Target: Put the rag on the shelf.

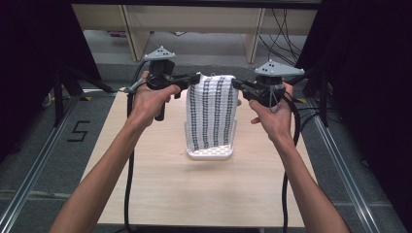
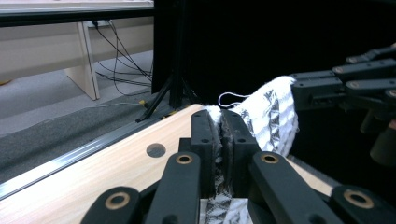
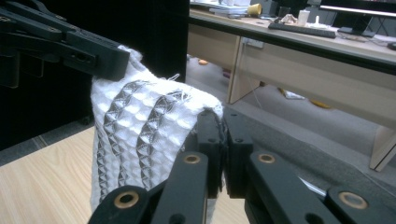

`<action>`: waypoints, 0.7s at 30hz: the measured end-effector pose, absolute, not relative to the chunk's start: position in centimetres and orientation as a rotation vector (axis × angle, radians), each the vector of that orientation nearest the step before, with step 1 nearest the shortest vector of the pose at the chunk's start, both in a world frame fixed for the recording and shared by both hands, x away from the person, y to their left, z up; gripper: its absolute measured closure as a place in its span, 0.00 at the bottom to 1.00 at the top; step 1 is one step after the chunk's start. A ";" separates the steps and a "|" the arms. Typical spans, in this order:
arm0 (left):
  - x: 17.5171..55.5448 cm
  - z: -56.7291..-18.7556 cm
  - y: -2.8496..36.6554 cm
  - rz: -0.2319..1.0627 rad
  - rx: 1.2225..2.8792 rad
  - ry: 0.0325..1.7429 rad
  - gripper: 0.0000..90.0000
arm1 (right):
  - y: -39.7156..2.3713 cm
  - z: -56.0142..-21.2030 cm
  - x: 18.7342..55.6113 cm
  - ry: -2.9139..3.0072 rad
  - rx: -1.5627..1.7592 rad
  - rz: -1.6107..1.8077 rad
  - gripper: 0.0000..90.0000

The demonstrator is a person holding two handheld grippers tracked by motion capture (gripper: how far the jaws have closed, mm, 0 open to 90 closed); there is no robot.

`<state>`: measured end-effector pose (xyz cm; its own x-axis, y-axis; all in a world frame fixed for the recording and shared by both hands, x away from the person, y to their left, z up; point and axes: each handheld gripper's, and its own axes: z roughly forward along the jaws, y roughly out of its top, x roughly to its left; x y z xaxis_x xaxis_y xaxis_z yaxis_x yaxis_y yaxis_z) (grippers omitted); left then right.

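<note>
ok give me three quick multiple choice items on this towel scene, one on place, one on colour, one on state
1. Where does the towel hang?
A. above the white basket
B. off the table edge
C. on the floor

2. What colours is the towel?
A. plain red
B. white with dark stripes
C. solid green

3. How do the left gripper and right gripper hold it?
A. both open beside it
B. one shut, one open
C. both shut on its top corners

Answers: 1 A, its lower end reaches the basket on the table. 2 B, stripes run down its length. 3 C, cloth is pinched between each pair of fingers.
</note>
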<state>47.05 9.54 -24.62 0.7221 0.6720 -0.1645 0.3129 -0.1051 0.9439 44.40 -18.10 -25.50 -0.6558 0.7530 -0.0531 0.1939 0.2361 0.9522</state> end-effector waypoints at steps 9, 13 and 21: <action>49.8 -25.8 9.1 0.338 1.657 0.866 0.93 | -17.6 -26.3 47.9 2.009 0.922 1.386 0.98; 51.3 -26.6 9.0 0.322 1.641 0.921 0.93 | -17.5 -27.2 49.6 2.010 0.989 1.373 0.98; 52.4 -28.3 9.1 0.301 1.657 0.976 0.92 | -16.9 -28.6 51.5 2.034 1.032 1.361 0.97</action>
